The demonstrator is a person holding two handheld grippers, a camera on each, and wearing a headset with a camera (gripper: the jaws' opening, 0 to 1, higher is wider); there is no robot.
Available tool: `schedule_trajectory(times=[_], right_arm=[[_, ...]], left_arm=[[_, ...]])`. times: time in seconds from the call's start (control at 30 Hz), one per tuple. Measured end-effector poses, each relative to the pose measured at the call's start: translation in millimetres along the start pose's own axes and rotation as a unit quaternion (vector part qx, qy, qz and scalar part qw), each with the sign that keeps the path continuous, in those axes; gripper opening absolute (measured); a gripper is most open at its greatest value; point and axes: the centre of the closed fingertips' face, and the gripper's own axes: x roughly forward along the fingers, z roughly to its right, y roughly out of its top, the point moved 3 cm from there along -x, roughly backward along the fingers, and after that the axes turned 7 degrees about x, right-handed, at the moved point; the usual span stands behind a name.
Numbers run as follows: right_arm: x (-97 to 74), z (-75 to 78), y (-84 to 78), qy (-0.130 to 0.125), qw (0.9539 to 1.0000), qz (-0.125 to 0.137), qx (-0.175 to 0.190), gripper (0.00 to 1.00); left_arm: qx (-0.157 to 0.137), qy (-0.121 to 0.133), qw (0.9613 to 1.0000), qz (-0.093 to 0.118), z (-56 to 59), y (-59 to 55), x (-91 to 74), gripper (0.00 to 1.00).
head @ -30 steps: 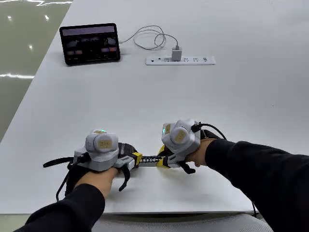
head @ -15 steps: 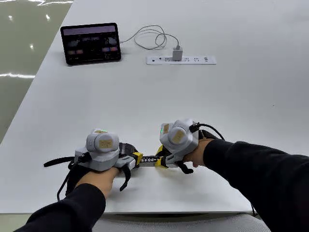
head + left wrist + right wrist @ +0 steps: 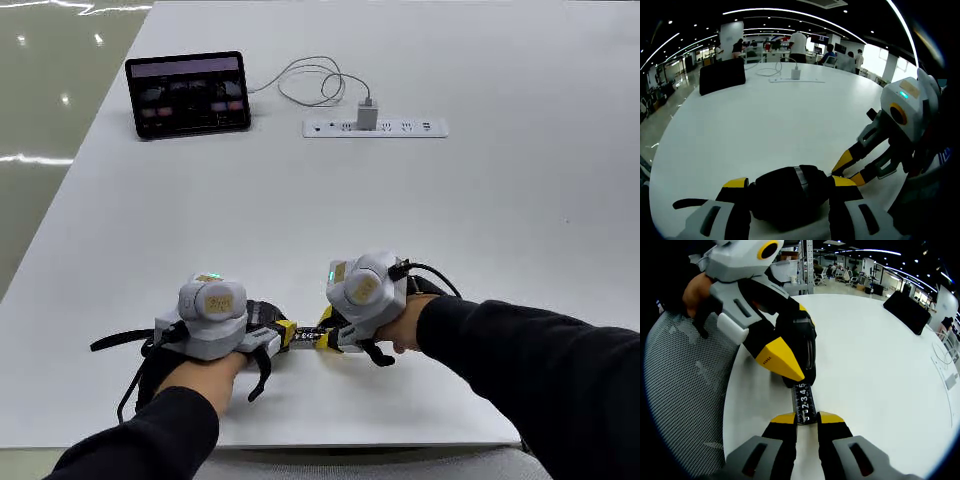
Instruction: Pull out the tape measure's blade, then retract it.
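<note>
Head view: both grippers sit close together near the front edge of the white table (image 3: 300,200), each held by a hand in a dark sleeve. The left gripper (image 3: 272,338) has its yellow-tipped jaws clamped around the black case of the tape measure (image 3: 262,315), which rests on the tabletop. From the case a short stretch of blade (image 3: 305,333) runs across to the right gripper (image 3: 322,338), whose jaws are drawn almost together and pinch the blade's free end.

In the right gripper view the blade lies flat between the two yellow tips, with printed numbers readable along it (2 to 5 show between the tips and the case). In the left gripper view the black case fills the gap between that gripper's jaws, one jaw pressed to each side, and the right gripper comes in from the right, just beside the case.

Far across the table stand a dark tablet (image 3: 188,92) and a white power strip (image 3: 375,127) with a plugged-in charger and a looped cable (image 3: 305,75).
</note>
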Motion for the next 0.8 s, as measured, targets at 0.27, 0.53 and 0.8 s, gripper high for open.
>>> schedule_trajectory(times=[0.27, 0.53, 0.8], right_arm=[[1.5, -0.5, 0.4, -0.003, 1.0000, 0.000, 0.002, 0.11], [1.4, -0.8, 0.4, -0.005, 0.9999, 0.007, 0.009, 0.11], [0.7, -0.4, -1.8, -0.004, 0.9998, 0.014, 0.010, 0.12]], left_arm=[[0.006, 0.001, 1.0000, -0.001, 0.8, -0.5, 0.0, 0.60], [0.017, 0.006, 0.9998, -0.004, 1.8, -0.3, 0.6, 0.60], [0.025, 0.011, 0.9996, -0.007, 0.4, -1.4, 0.7, 0.59]])
